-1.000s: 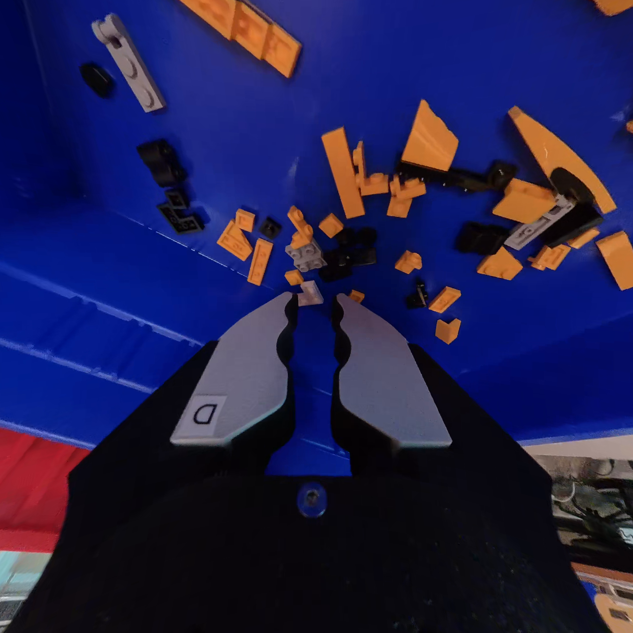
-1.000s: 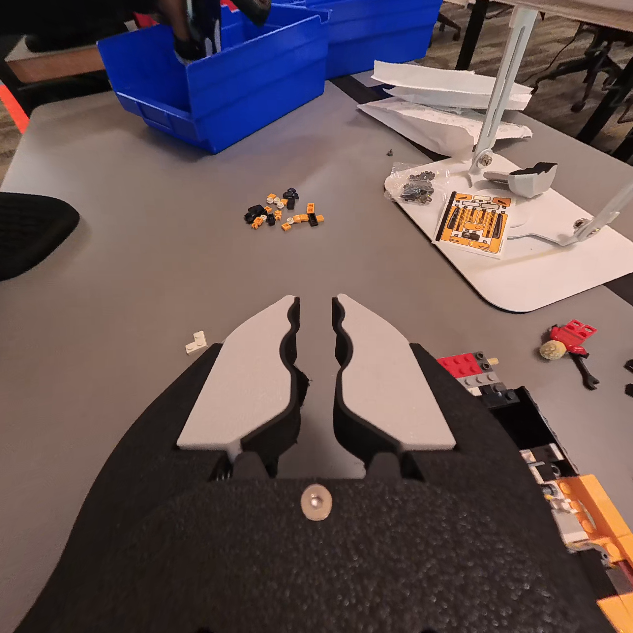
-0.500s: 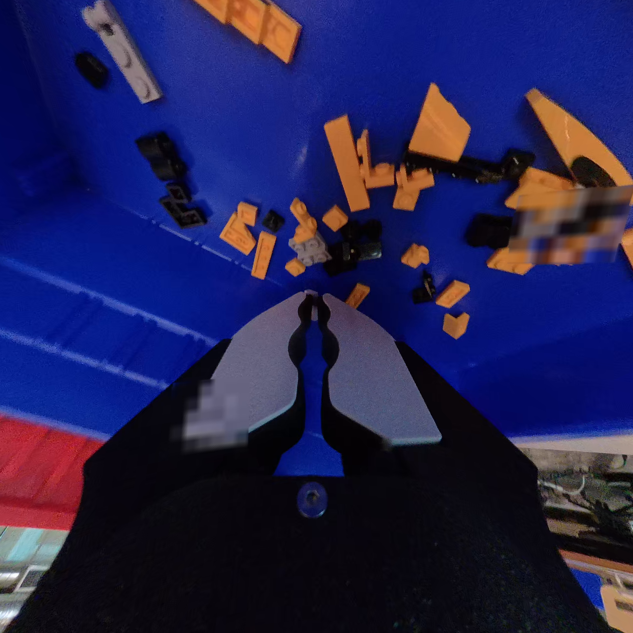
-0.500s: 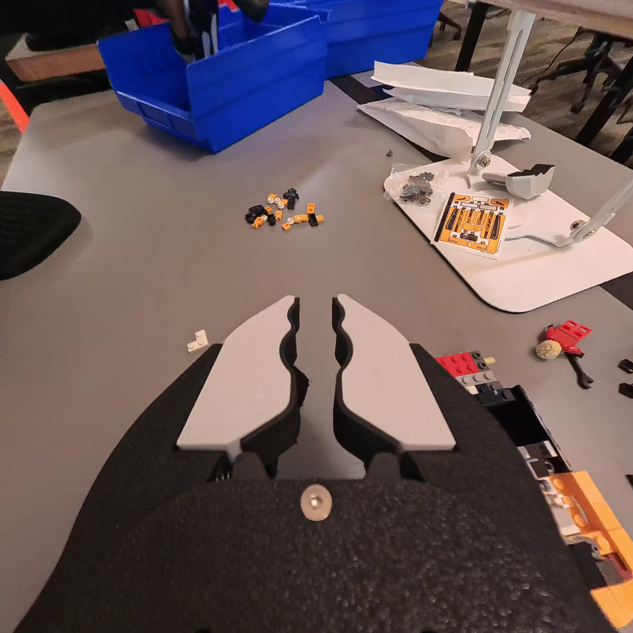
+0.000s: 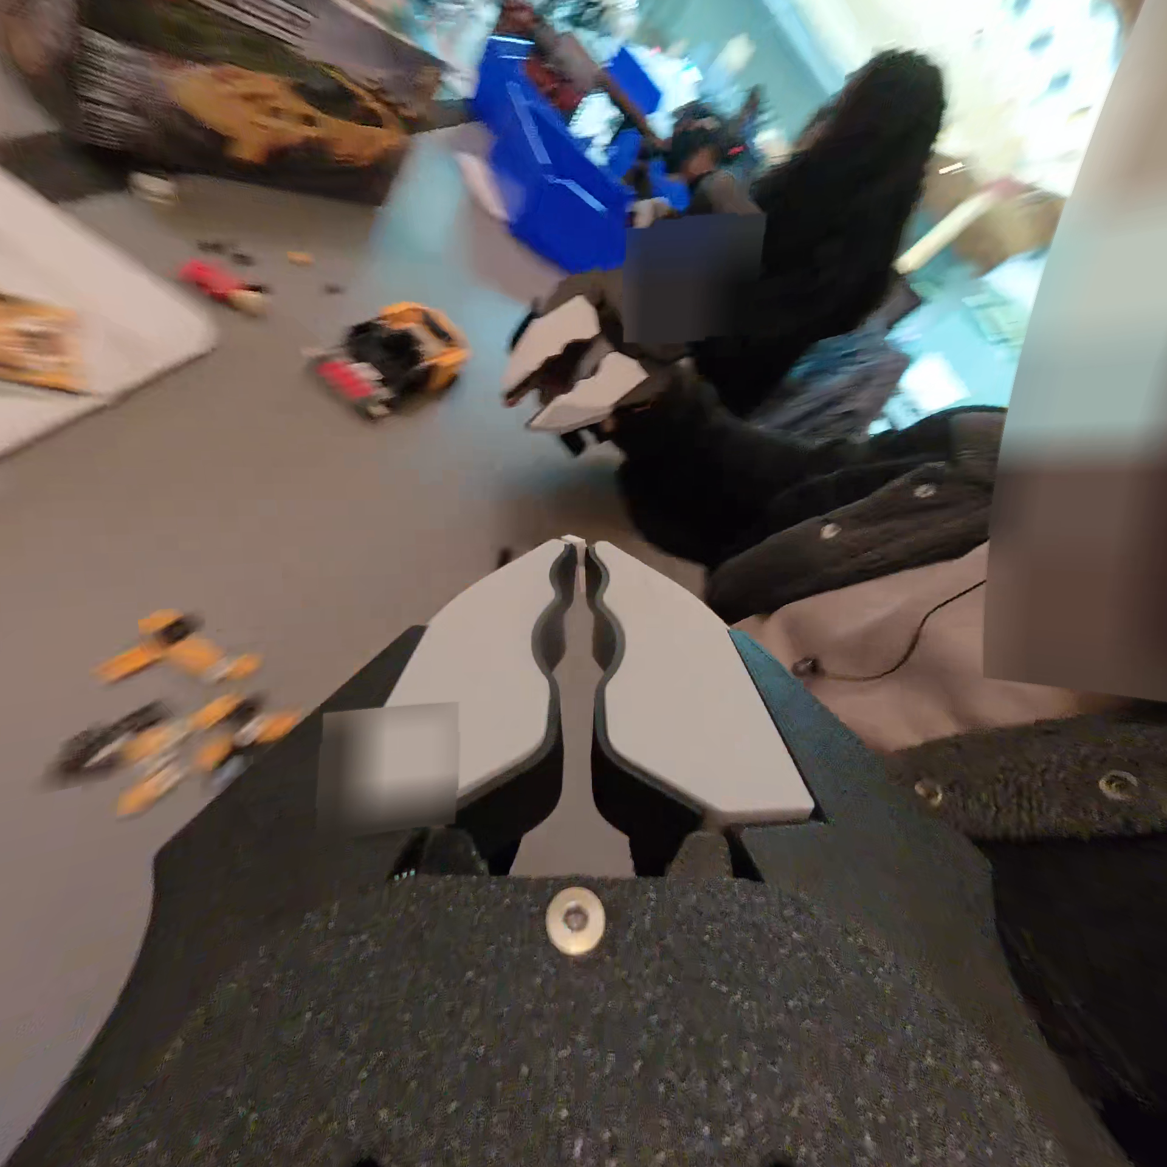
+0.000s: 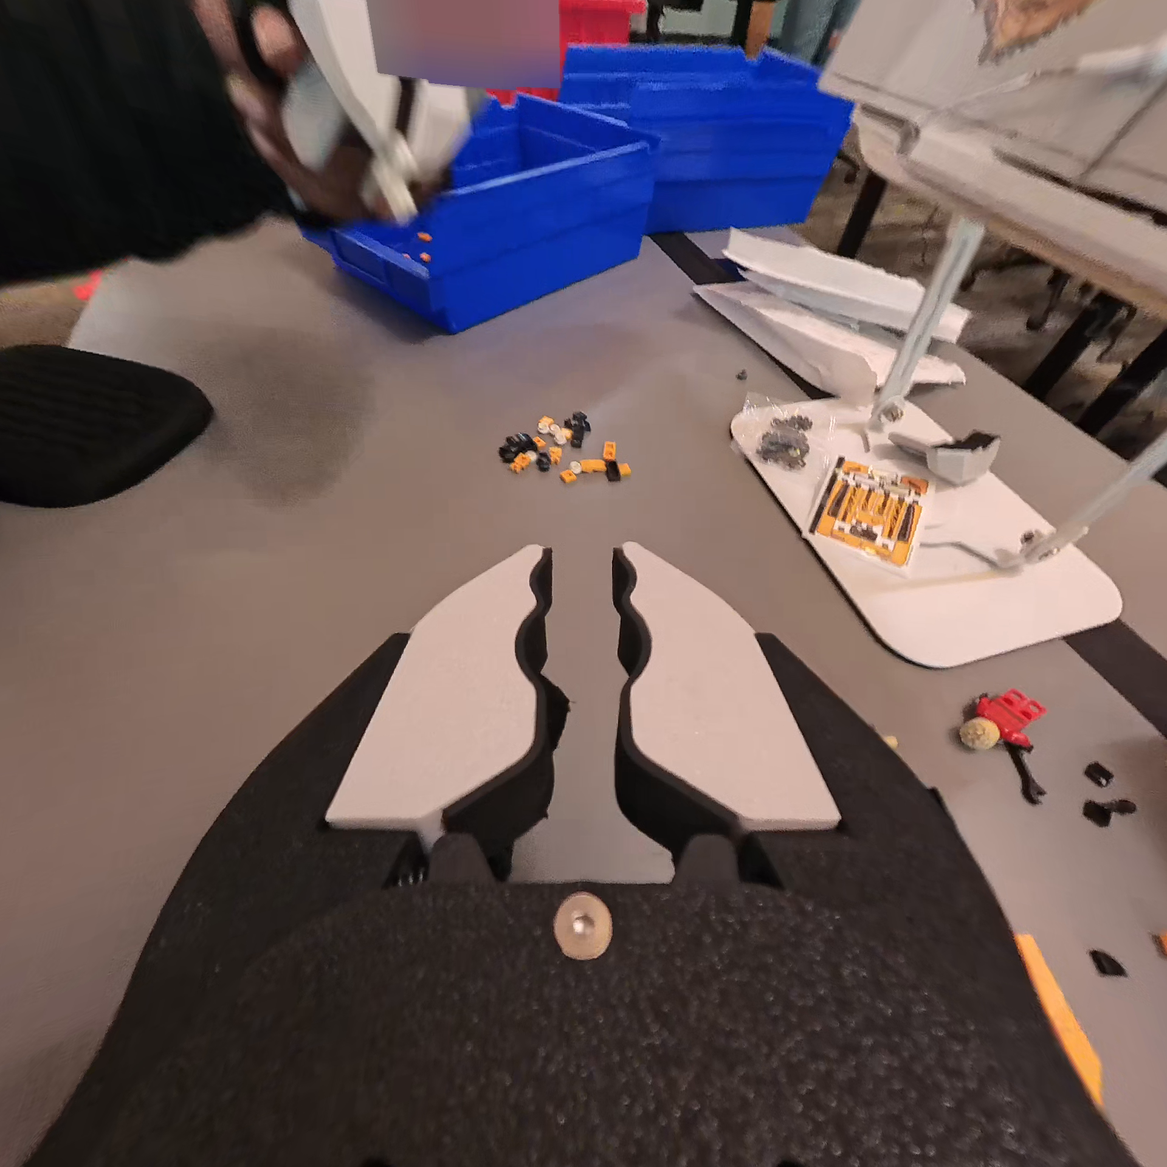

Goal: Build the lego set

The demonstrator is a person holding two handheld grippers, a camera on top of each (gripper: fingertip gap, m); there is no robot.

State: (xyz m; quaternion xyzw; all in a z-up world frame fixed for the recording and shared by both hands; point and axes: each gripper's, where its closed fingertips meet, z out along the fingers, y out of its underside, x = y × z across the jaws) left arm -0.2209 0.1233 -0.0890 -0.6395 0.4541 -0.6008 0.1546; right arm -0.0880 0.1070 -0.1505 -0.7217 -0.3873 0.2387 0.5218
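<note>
Jaws pinching pale plate (image 5: 578, 556) edge-on, lengthwise

A grey table (image 6: 265, 568) fills the room's foreground. Behind it stands a second grey table (image 6: 1035, 126) on dark legs, over a brownish patterned floor (image 6: 1035, 297). A black mesh chair (image 6: 76, 423) sits at the left edge.

A small white lego piece (image 5: 576, 556) is pinched edge-on at the tips of the left tool (image 5: 578, 559). The partly built orange and black car (image 5: 398, 357) rests on the grey bench (image 5: 252, 492), with loose orange and black pieces (image 6: 562, 445) clustered mid-bench.
</note>
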